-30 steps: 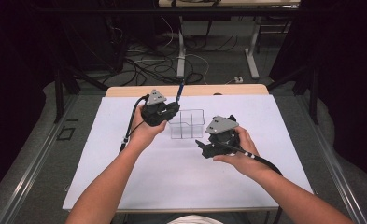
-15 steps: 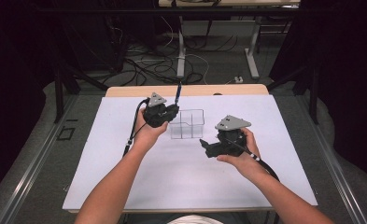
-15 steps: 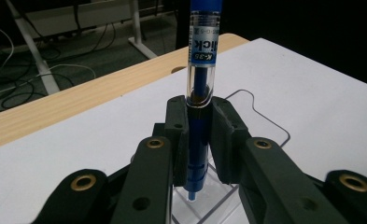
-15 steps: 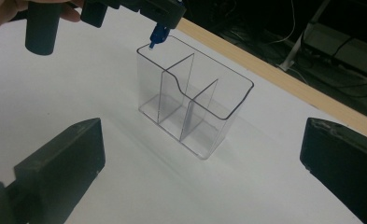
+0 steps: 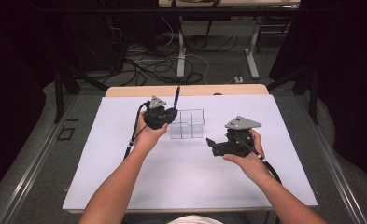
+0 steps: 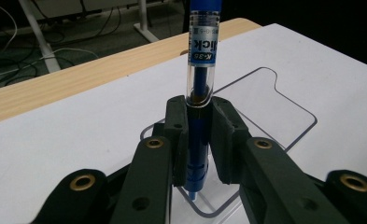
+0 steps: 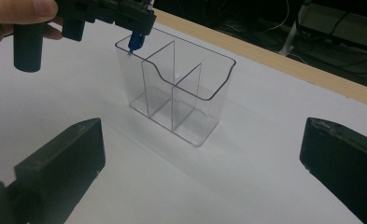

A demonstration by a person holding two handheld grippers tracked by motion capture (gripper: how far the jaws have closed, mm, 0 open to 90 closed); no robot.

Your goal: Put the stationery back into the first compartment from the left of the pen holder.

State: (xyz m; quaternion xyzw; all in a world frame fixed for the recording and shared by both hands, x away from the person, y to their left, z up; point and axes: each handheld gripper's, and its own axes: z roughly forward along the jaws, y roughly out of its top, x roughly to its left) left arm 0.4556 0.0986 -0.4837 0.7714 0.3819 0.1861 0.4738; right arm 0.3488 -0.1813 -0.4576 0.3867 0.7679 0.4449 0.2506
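Tongs [image 6: 194, 140] of the left hand clamped the blue clear-barrelled pen [image 6: 201, 70] upright, tip poised over the clear plastic divided holder [image 7: 174, 100] on the white desk [image 5: 172, 177], evidently for dropping in. Right tongs [image 7: 200, 168] stood wide apart, empty, facing the holder from nearby.

A white sheet [image 5: 186, 177] is spread over the wooden desk [image 5: 125, 91]; beyond the desk, tangled cables [image 5: 148, 65] and metal legs [image 5: 181, 46] are seen on the floor.

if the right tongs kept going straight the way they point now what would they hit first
Probably the clear organizer: it stands centred between the open right tongs, with bare white table before it. Depth is hard to judge.
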